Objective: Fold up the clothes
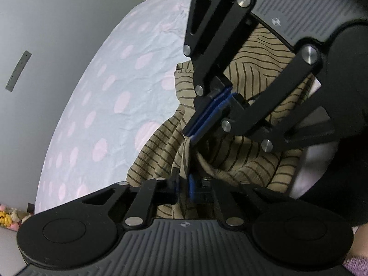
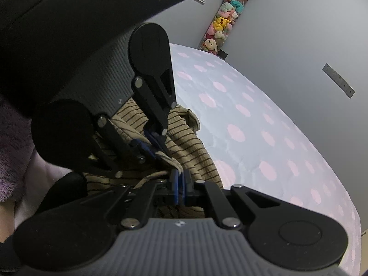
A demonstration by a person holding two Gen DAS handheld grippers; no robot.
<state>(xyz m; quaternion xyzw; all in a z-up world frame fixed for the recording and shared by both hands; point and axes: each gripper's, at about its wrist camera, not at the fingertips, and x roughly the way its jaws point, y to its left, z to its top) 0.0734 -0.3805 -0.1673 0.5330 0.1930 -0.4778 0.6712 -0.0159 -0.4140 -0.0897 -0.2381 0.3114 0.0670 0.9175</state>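
My left gripper (image 1: 183,186) pinches a fold of the tan, dark-striped crinkled fabric garment (image 1: 241,168), which hangs bunched between both tools above the pale blue bedsheet with pink spots (image 1: 110,96). Just beside it, my right gripper (image 2: 180,185) clamps the same cloth's edge, blue pads (image 2: 176,184) pressed together.

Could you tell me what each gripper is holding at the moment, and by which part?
Both hold the tan striped garment: the left gripper and the right gripper are each shut on a bunched fold of its fabric, close together.
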